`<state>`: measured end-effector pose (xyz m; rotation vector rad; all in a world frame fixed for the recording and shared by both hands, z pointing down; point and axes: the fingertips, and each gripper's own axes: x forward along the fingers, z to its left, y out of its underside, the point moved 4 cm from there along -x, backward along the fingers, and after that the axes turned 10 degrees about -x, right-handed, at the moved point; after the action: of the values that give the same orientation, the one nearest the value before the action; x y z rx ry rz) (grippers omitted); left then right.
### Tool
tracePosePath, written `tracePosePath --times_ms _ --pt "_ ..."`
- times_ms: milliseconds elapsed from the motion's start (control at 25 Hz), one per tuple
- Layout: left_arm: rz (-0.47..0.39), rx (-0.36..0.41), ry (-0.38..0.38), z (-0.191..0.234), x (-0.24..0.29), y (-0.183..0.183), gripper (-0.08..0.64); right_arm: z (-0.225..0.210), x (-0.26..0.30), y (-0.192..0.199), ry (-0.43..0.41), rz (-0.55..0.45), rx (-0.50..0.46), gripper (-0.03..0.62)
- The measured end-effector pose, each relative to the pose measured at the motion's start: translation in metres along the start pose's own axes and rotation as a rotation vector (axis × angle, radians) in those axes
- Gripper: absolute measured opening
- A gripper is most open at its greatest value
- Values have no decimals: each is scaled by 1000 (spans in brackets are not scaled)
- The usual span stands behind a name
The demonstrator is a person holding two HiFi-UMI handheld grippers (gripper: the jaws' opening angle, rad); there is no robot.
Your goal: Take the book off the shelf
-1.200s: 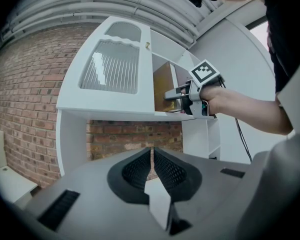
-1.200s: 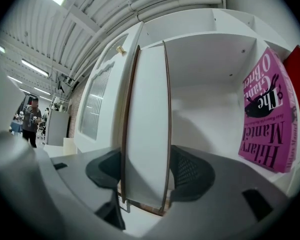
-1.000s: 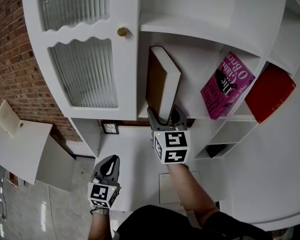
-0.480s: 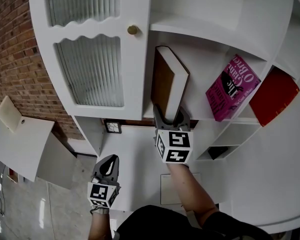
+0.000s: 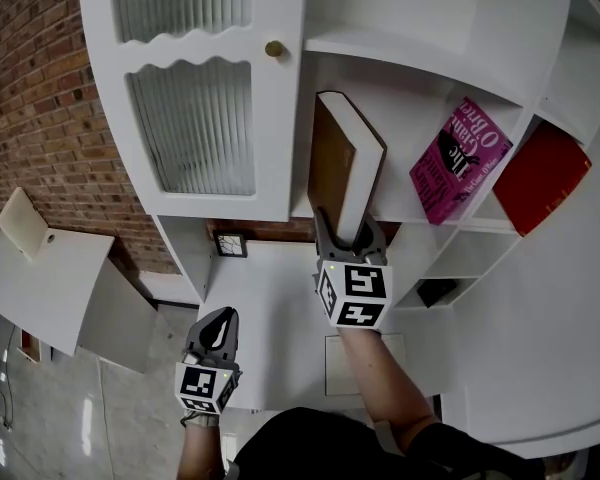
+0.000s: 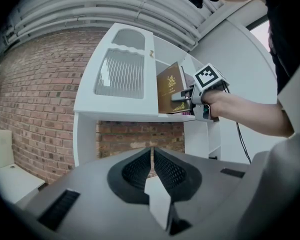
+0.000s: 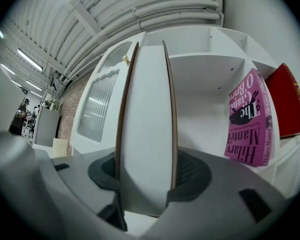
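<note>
Since a second ago the right claw (image 5: pixel 348 232) has been sliding a little further over the book (image 5: pixel 332 163), and its jaws are closing, one flanking each cover. The white page edge is filling the gap between them, though a firm squeeze is not yet showing. The left claw (image 5: pixel 220 318) is hanging low and well apart from the shelf (image 5: pixel 405 216), jaws pressed together and carrying nothing.

The book is standing on the shelf just beside the door (image 5: pixel 192 123), leaning slightly, with its fore-edge facing out and its bottom front corner sitting inside the right claw. It is looking like a thick hardback: stiff brown boards with a gold motif and a dense block of pages. My guess is that it is fairly heavy and rigid, and that the smooth covers are likely to slip if pinched only at the corner. Taking hold deeper across both boards, low on the fore-edge, is looking safest, since the weight will be levering downward once it leaves the shelf.

Further along, a glossy pink book (image 5: pixel 458 160) and a red book (image 5: pixel 540 178) are leaning to the right. The painted white door is carrying ribbed glass and a brass knob (image 5: pixel 274 49), with a rough brick wall (image 5: pixel 40 98) beyond.
</note>
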<state>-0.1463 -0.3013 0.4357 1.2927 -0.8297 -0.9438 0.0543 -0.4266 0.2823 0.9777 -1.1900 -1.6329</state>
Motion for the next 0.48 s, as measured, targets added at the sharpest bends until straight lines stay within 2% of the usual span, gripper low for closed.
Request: tracePosePath --times_ms 480 --pt "21 15 25 -17 -61 4 11 17 -73 -8 41 -45 12 224"
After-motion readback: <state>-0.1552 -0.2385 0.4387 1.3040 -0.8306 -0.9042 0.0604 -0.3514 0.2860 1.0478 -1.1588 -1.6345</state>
